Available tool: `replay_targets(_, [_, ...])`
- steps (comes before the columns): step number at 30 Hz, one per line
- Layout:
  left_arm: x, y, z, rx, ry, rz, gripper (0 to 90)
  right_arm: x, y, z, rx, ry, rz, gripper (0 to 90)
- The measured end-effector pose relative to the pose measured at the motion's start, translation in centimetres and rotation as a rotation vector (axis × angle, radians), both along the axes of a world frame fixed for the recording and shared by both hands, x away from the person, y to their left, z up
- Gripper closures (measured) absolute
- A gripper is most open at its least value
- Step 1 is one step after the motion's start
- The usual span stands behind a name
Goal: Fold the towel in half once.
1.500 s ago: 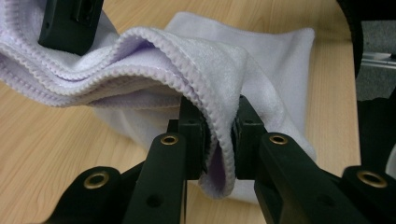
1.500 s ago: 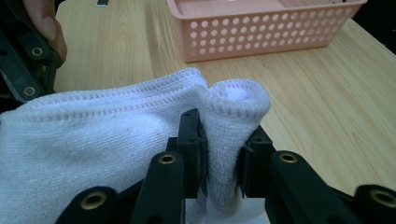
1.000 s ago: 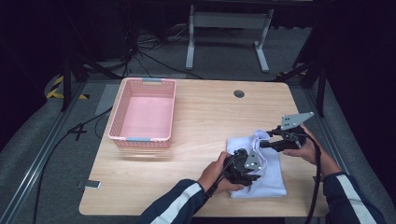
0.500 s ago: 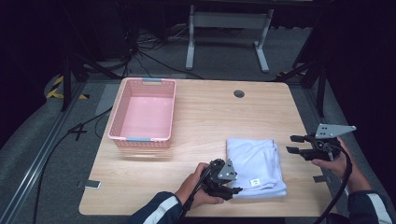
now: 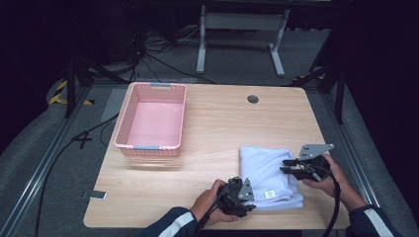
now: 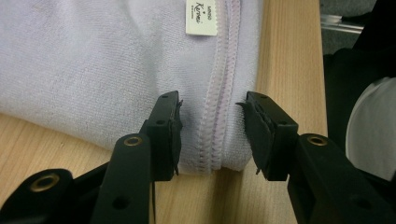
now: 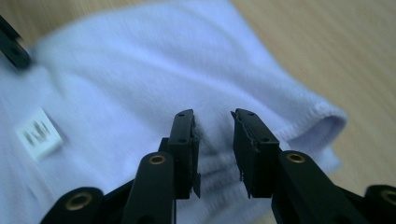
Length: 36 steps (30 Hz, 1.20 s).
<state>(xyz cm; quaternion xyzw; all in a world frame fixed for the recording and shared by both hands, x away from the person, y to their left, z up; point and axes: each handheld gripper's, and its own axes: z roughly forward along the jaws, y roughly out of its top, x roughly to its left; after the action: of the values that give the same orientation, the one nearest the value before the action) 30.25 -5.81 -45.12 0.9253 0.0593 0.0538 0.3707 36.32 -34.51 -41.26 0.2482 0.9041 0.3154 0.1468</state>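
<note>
White folded towel (image 5: pixel 267 170) at the worktop's (image 5: pixel 217 128) near right corner: since earlier we brought both grippers, left (image 5: pixel 247 206) and right (image 5: pixel 287 169), onto its edges, jaws just narrowing astride them, not yet clamped, ready to lift.

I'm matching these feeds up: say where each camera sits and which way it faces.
High view: above the person's side, facing forward and down on the table; forearms, hands, left gripper, right gripper.
Left gripper view: along its jaws at the folded towel hem.
Right gripper view: along its jaws at the towel's fold.
Shared: towel and white label.
</note>
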Motion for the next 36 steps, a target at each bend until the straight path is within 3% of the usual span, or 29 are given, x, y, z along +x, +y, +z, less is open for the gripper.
replay_targets(2, [0.0,0.0,0.0,0.002,0.014,0.002,57.9,-0.6,-0.8,-1.2,-0.032,0.023,-0.015,70.2])
replay_targets(5, [0.0,0.2,-0.1,-0.015,0.020,-0.020,57.0,-1.0,-1.7,-2.3,0.022,0.042,-0.044,70.4])
replay_targets(7, [-0.2,0.3,0.1,-0.026,0.036,-0.026,56.7,-1.3,-1.9,-2.2,0.020,0.042,-0.049,69.6])
replay_targets(9, [-0.3,0.5,0.4,-0.027,0.007,-0.030,54.7,-1.6,-1.8,-2.1,0.004,0.025,-0.051,68.9])
replay_targets(11, [-0.3,0.9,0.8,-0.037,-0.004,0.036,45.4,-1.8,-2.0,-1.8,-0.012,0.011,-0.059,66.1])
replay_targets(14, [0.1,1.5,0.8,-0.053,0.009,0.111,31.9,-2.6,-2.2,-0.9,0.009,-0.033,-0.094,56.4])
replay_targets(15, [0.2,1.5,0.5,-0.041,0.026,0.118,25.5,-3.8,-2.2,-0.1,0.075,-0.051,-0.056,55.5])
replay_targets(16, [0.2,1.5,0.5,-0.041,0.026,0.118,25.0,-3.8,-2.2,-0.1,0.075,-0.051,-0.056,55.5])
replay_targets(17, [0.0,1.3,0.0,-0.033,0.040,0.120,24.5,-5.2,-1.6,0.4,0.104,-0.052,0.007,59.9])
replay_targets(18, [0.0,1.3,0.0,-0.033,0.040,0.120,24.1,-5.2,-1.6,0.4,0.104,-0.052,0.007,59.9])
replay_targets(20, [0.0,0.8,-0.6,-0.020,0.054,0.116,23.8,-6.5,-1.1,0.5,0.119,-0.030,0.084,62.4])
replay_targets(22, [0.0,0.5,-0.9,0.007,0.045,0.116,23.7,-7.4,-0.9,0.3,0.118,0.006,0.133,58.4])
replay_targets(25, [0.3,0.1,-1.5,0.019,0.057,0.136,24.0,-7.5,-0.9,-0.6,0.085,0.040,0.147,50.9])
replay_targets(27, [0.5,0.1,-1.7,0.006,0.061,0.151,23.6,-7.4,-0.9,-1.1,0.061,0.053,0.147,52.8])
replay_targets(30, [0.6,0.1,-1.7,0.008,0.056,0.148,25.0,-7.0,-0.6,-1.8,0.037,0.058,0.156,67.2])
replay_targets(32, [0.7,0.3,-1.5,0.011,0.050,0.152,34.2,-6.8,-0.8,-1.5,0.054,0.048,0.149,77.8])
replay_targets(36, [0.9,0.5,-1.3,0.014,0.046,0.153,51.0,-7.6,-1.3,-0.2,0.065,-0.008,0.171,81.0])
